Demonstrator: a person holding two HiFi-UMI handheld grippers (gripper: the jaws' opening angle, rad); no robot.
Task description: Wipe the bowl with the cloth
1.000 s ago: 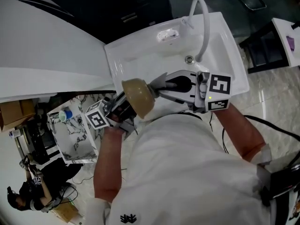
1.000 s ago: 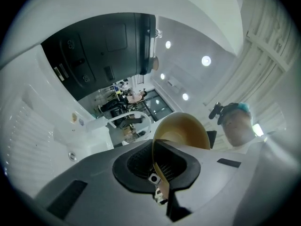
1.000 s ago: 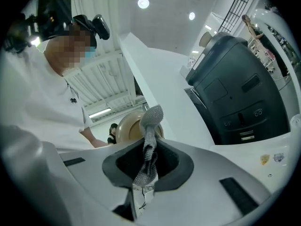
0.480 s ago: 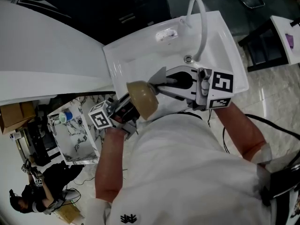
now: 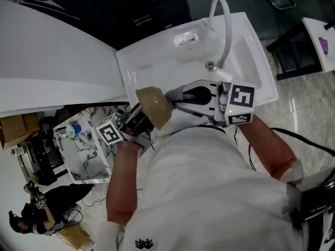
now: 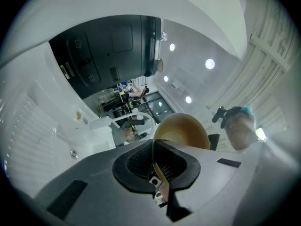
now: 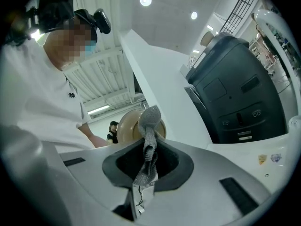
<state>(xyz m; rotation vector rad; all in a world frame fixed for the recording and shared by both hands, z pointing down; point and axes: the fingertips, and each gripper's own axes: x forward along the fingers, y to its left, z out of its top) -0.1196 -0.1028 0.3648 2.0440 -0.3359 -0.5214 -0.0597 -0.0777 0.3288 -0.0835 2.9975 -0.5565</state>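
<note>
A tan bowl is held in the air at the front edge of the white sink, tipped on its side. My left gripper is shut on its rim; in the left gripper view the rim runs between the jaws and the bowl stands beyond them. From the right, my right gripper is shut on a grey cloth. The cloth's folded end rests against the bowl. In the head view the cloth shows as a grey wedge at the bowl's edge.
The curved white faucet and the drain lie behind the grippers. A white counter runs along the left. A marble-patterned box stands at lower left, below the counter. A dark appliance stands beyond the sink.
The bowl and both grippers shifted a little to the right, then back left. Both grips are unchanged.
</note>
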